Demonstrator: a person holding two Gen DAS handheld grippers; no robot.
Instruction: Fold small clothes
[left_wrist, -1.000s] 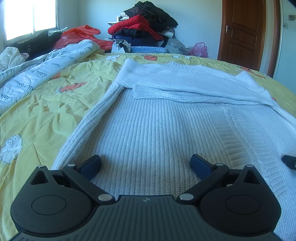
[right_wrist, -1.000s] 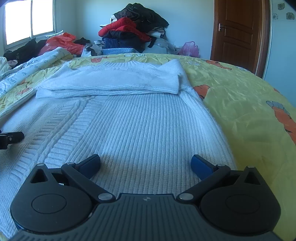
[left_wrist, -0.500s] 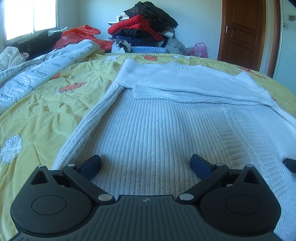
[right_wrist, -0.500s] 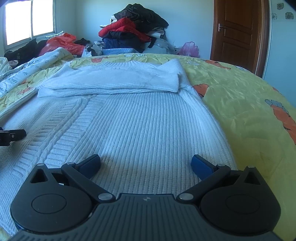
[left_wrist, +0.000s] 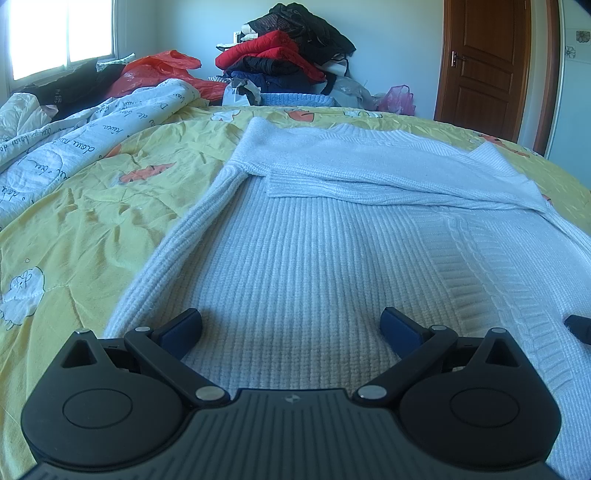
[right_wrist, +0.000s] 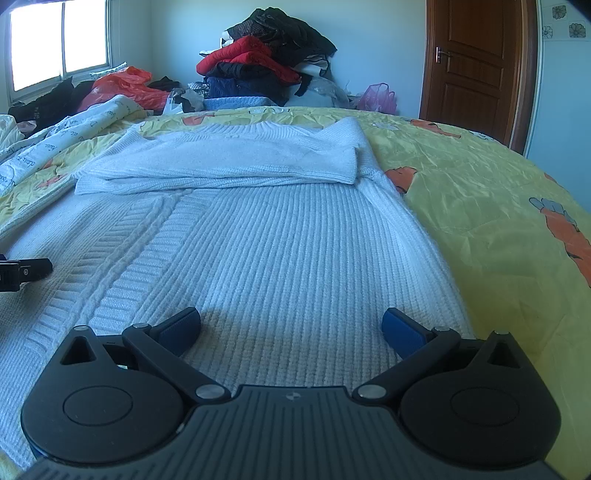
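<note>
A white ribbed knit sweater (left_wrist: 314, 258) lies flat on the yellow bedspread (left_wrist: 92, 221), with both sleeves folded across its chest at the far end. It also shows in the right wrist view (right_wrist: 277, 240). My left gripper (left_wrist: 291, 328) is open and empty, low over the sweater's near left hem. My right gripper (right_wrist: 291, 328) is open and empty, low over the near right hem. Each gripper's tip shows at the edge of the other's view.
A white printed quilt (left_wrist: 55, 155) lies bunched at the left of the bed. A pile of red and dark clothes (left_wrist: 284, 62) stands beyond the bed's far edge. A brown door (left_wrist: 484, 62) is at the back right. The bedspread (right_wrist: 498, 221) extends right of the sweater.
Both grippers stay open over the hem. The right gripper has shifted slightly, so the left gripper's tip sits a little further right in its view.
</note>
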